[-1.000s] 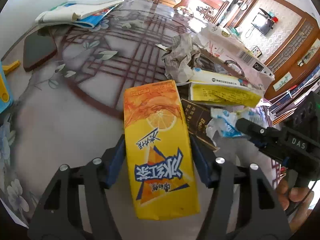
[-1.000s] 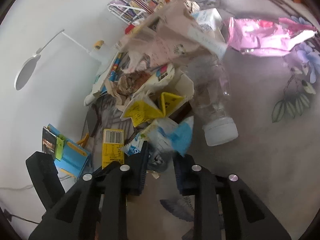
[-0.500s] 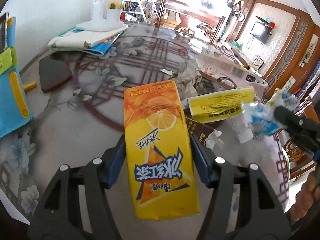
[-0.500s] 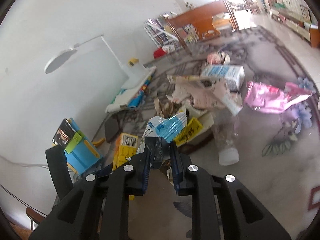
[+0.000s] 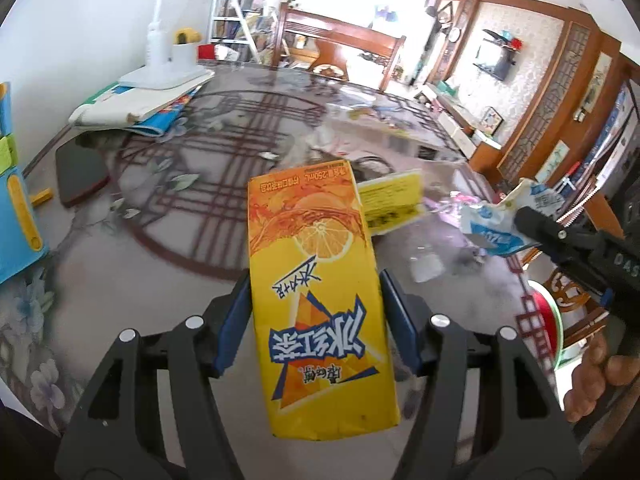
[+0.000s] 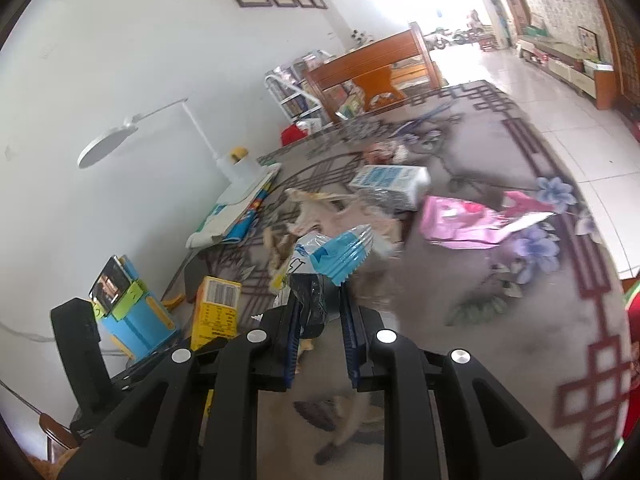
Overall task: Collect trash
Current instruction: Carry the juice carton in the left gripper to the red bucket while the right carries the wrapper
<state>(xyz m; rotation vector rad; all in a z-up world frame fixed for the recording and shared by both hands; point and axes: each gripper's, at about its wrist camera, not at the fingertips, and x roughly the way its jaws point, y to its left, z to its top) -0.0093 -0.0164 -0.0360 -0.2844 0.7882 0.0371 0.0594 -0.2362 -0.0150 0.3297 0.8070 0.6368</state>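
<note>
Left tongs (image 5: 316,320) clench a yellow-orange cardboard drink carton (image 5: 320,292); right tongs (image 6: 320,320) pinch a crumpled blue-white plastic wrapper (image 6: 328,256), both clear of the patterned worktop (image 6: 500,320). Carrying step, I judge; next needs a bin, none visible.

Carton (image 5: 320,280) between jaws, wrapper (image 5: 490,228) seemingly rightward

Left tongs (image 5: 316,320): black angular plastic arms, silver screw heads, blue ribbed pads. Right tongs (image 6: 320,336): identical build; white "DAS" lettering on the black housing.
</note>
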